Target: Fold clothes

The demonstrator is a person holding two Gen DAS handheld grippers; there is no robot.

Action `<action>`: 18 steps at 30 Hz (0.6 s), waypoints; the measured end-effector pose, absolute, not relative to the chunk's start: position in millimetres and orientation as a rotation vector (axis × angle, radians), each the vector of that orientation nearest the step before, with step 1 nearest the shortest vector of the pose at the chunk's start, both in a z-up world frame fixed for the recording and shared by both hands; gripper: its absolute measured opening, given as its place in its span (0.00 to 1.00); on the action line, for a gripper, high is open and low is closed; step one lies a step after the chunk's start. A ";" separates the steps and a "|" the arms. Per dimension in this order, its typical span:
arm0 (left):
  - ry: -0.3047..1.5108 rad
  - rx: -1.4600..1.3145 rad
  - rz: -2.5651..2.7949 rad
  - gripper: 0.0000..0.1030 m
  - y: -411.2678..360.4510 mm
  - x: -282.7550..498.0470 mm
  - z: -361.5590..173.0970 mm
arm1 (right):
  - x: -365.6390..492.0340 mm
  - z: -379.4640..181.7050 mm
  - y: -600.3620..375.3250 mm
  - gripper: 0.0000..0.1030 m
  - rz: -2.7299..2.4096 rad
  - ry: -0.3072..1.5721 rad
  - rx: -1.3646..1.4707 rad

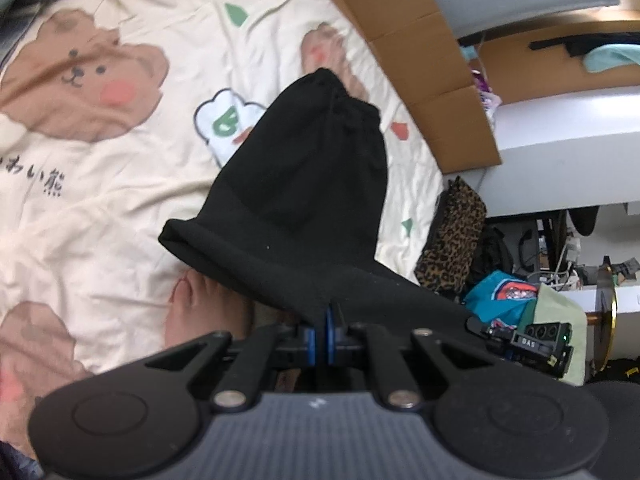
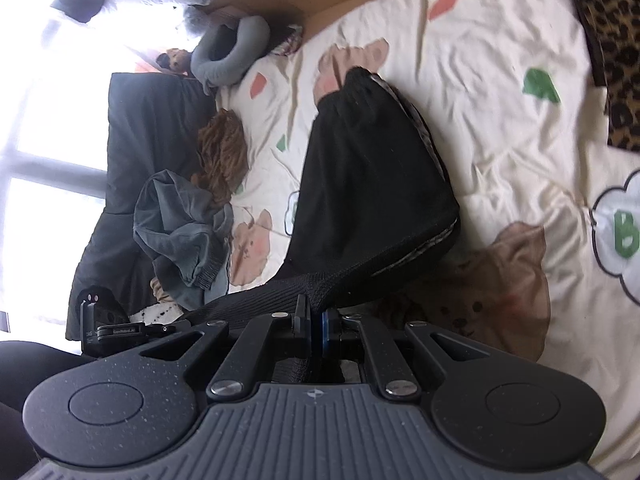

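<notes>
Underneath, cream bear-print bedsheet, both claws clamped on black trousers.

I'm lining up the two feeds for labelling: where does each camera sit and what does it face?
Left wrist: on the left claw, facing down its fingers at the black garment on the bear-print bedcover.
Right wrist: on the right claw, same garment, window behind.
Shared: garment, bedcover, each other's claw.

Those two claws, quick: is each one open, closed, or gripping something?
Left claw: closed, gripping the black garment.
Right claw: closed, gripping an edge of the same black garment.
</notes>
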State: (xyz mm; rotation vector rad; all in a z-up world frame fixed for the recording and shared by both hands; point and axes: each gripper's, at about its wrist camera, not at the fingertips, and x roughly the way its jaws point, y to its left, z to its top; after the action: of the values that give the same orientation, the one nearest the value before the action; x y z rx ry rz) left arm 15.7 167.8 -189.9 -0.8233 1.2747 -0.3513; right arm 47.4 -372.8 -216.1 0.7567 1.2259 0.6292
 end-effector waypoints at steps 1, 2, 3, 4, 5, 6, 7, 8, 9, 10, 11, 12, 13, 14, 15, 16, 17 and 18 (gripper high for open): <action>1.278 -0.826 -0.350 0.06 168.3 17.3 -192.6 | 48.3 -219.6 -372.3 0.03 0.629 1.229 0.762; 1.280 -0.827 -0.349 0.06 169.0 19.4 -195.1 | 49.4 -222.8 -371.9 0.03 0.630 1.230 0.765; 1.281 -0.826 -0.350 0.06 170.0 21.8 -197.3 | 51.0 -226.1 -371.7 0.03 0.630 1.231 0.769; 1.282 -0.826 -0.350 0.06 170.8 24.4 -199.8 | 52.8 -229.7 -371.5 0.03 0.629 1.232 0.776; 1.286 -0.828 -0.349 0.06 171.7 27.0 -202.4 | 54.7 -233.3 -371.3 0.03 0.627 1.232 0.782; 1.288 -0.829 -0.348 0.06 172.3 29.9 -204.8 | 56.9 -237.0 -371.4 0.03 0.624 1.232 0.788; 1.288 -0.831 -0.349 0.06 172.3 33.3 -206.6 | 59.2 -240.4 -371.7 0.03 0.620 1.232 0.794; 1.287 -0.833 -0.350 0.06 172.1 36.9 -208.0 | 61.9 -243.0 -371.7 0.03 0.617 1.229 0.800; 1.283 -0.834 -0.354 0.06 171.6 41.0 -208.0 | 65.1 -244.9 -371.9 0.03 0.615 1.224 0.807; 1.275 -0.834 -0.360 0.06 170.7 45.4 -207.0 | 68.3 -245.6 -372.3 0.03 0.617 1.215 0.814; 1.266 -0.834 -0.366 0.06 170.4 49.8 -205.6 | 71.1 -245.6 -372.8 0.03 0.620 1.204 0.820; 1.257 -0.832 -0.373 0.06 170.4 54.3 -203.8 | 74.2 -245.9 -373.4 0.03 0.621 1.194 0.827; 1.248 -0.832 -0.377 0.06 170.6 59.1 -202.3 | 77.6 -246.5 -374.3 0.03 0.622 1.184 0.835; 1.243 -0.832 -0.378 0.06 170.8 64.2 -201.1 | 81.3 -247.3 -374.9 0.03 0.621 1.175 0.842; 1.237 -0.831 -0.379 0.06 171.0 69.9 -200.2 | 85.7 -248.3 -375.3 0.03 0.621 1.166 0.847; 1.231 -0.829 -0.381 0.06 171.0 76.2 -199.6 | 90.5 -249.4 -375.5 0.03 0.620 1.157 0.853; 1.226 -0.825 -0.383 0.06 170.8 82.8 -199.0 | 96.1 -250.3 -375.2 0.03 0.620 1.146 0.859; 1.219 -0.821 -0.386 0.06 170.5 90.2 -198.5 | 101.7 -250.9 -374.6 0.03 0.621 1.137 0.861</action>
State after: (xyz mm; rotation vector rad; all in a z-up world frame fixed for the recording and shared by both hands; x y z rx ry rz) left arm 90.2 170.5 -198.5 -0.8212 1.2189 -0.3857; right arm 101.7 -374.6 -250.9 0.8615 1.1374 0.6212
